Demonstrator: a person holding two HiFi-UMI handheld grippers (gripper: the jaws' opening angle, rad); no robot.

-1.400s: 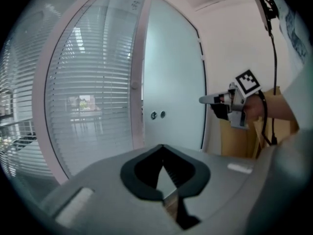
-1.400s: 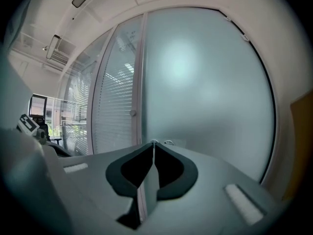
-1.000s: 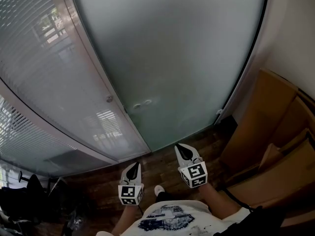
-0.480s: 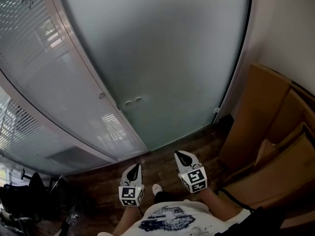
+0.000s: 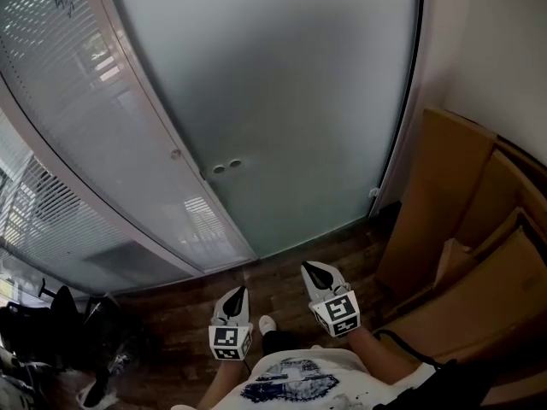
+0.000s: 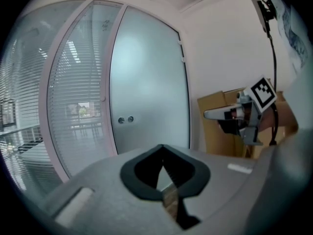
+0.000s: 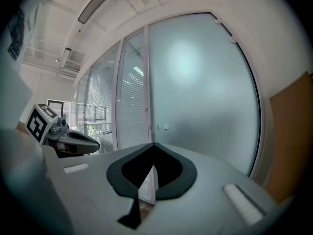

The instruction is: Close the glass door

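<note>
with the left gripper and right gripper both pinched together on nothing, well short of the glass door that seems flush in its frame, a blunt push could skid off it.

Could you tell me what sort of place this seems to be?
Probably an office: a frosted glass door, a glass partition with slatted blinds beside it, and cardboard boxes by the wall.
</note>
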